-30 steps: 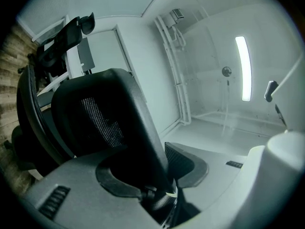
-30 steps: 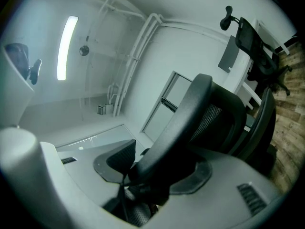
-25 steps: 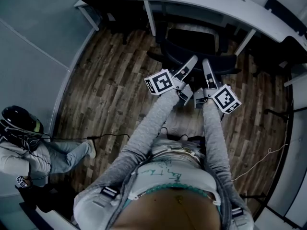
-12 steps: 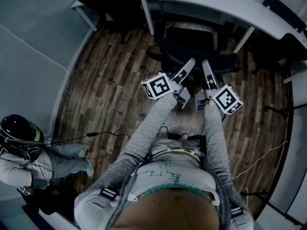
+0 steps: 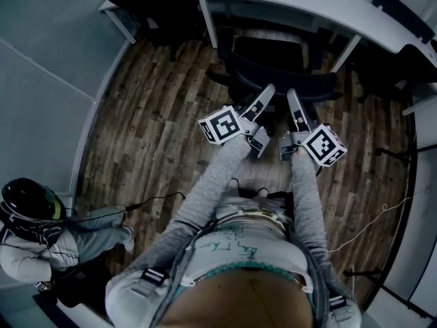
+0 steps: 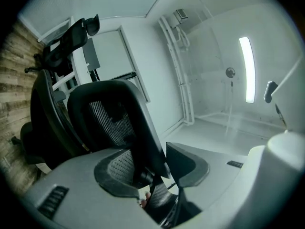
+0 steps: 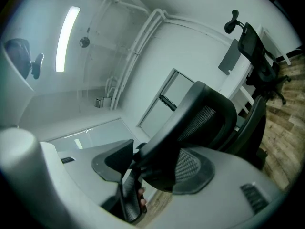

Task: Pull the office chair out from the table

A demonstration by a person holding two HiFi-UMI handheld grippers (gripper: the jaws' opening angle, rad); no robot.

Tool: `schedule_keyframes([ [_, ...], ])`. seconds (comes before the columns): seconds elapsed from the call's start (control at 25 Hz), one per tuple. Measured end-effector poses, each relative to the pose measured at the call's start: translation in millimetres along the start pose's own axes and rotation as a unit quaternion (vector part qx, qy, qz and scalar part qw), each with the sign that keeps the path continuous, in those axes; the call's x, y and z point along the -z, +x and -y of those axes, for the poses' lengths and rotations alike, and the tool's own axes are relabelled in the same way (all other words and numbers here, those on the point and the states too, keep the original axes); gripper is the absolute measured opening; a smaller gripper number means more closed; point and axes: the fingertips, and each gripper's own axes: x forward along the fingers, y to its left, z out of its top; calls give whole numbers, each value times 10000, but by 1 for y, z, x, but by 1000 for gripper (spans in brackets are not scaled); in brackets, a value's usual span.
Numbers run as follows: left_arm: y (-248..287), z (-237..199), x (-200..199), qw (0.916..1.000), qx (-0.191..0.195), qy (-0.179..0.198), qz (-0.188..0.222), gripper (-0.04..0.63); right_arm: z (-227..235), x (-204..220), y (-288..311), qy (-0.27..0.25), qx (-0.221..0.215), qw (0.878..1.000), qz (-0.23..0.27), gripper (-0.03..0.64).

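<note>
Dim, perhaps underexposed; strong fisheye edge distortion

Table point(image 5: 287, 4) runs off the top edge; wheels of the office chair point(image 5: 270, 53) are lost in shadow; seated person point(image 5: 34, 248) is clipped at left.

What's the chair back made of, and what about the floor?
The chair back looks like black mesh fabric with tiny holes, stretched in a smooth matte frame, probably plastic. The floor looks like wood planks, in brown streaky strips; it may be wood-look laminate.
</note>
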Motion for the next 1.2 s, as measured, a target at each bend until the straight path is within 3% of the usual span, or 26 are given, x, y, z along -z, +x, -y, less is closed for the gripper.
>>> schedule_keyframes([
  [0.16,-8,-1,4,10000,-42,4,-45,183,-1,5,-10,-508,104,9986,-137,241],
  [0.52,-23,0,17,9993,-140,221,-251,183,0,20,-27,-909,230,9948,-403,241],
  [0.76,-27,3,20,9971,-286,611,-363,181,-7,23,-31,-1232,153,9904,-606,239],
  [1.0,-30,11,25,9935,-337,954,-530,179,-11,29,-38,-1683,192,9821,-824,172],
  [1.2,-36,20,32,9885,-322,1315,-678,133,-18,33,-44,-1928,173,9771,-881,104],
])
